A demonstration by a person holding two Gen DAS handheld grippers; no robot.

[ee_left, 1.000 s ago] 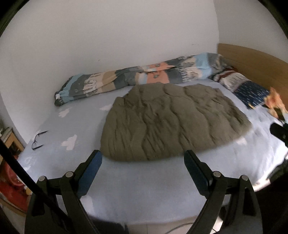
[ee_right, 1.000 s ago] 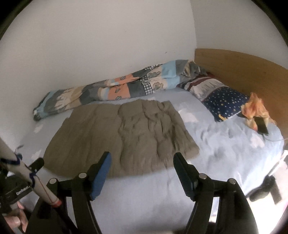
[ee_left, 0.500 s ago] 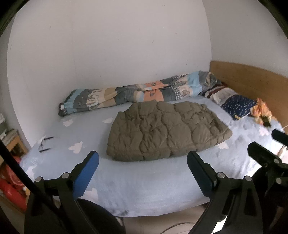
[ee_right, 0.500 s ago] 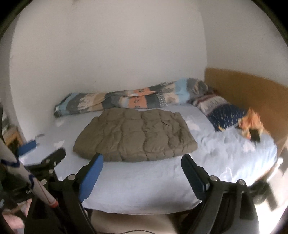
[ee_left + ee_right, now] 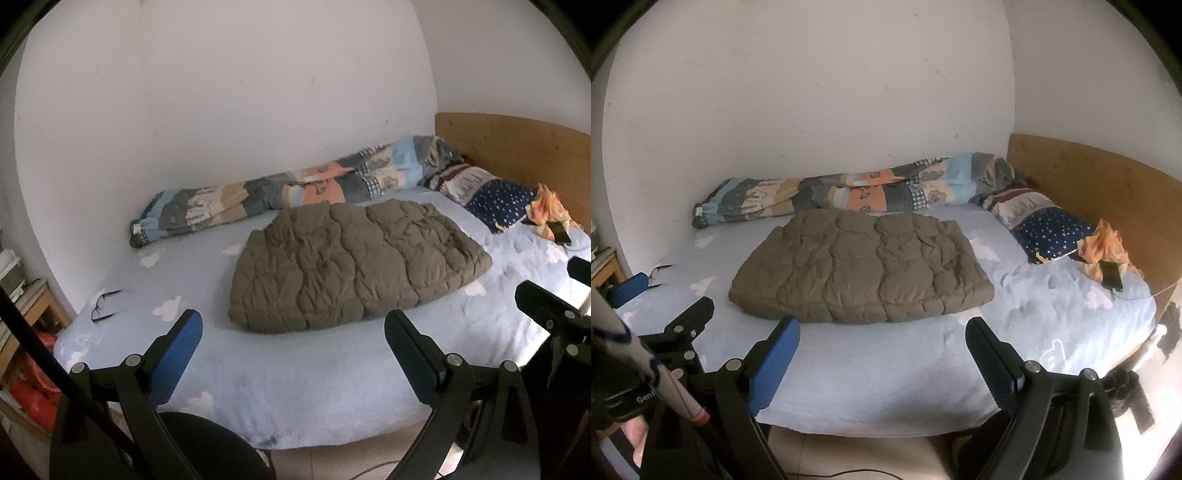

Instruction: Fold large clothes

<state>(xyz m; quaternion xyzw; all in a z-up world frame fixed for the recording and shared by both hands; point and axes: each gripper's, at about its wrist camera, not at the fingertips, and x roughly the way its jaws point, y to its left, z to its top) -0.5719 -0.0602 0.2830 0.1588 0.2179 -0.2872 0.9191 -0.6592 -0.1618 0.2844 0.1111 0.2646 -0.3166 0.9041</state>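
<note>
Because it is puffy and stuffed like a quilt, the brown padded coat [image 5: 354, 262] should feel soft and light, and it will sag and flop when lifted. It lies folded in a thick pad in the middle of the bed [image 5: 314, 384], nearer the far edge by the wall than the near edge. The cloth looks a bit smooth, so a small pinch might slip off. I think the best places to take hold are the two corners along its near edge, with a deep bite through all the layers, one corner for each pair of tongs.

The left tongs [image 5: 293, 347] are spread wide with nothing between them, hanging over the near edge of the bed. The right tongs [image 5: 882, 347] are also spread wide and empty, over that same near edge. Neither touches the coat.

The left view shows a pair of glasses [image 5: 104, 305] lying flat near the left corner of the bed, and a wooden shelf beside the bed. The right view shows the glasses only as a sliver. It shows the right end of the bed better: the starry pillow [image 5: 1049, 230], the orange cloth [image 5: 1102, 243] and a dark phone [image 5: 1112, 280] by the headboard. Both views show the rolled patchwork blanket [image 5: 849, 194] along the far edge.
</note>
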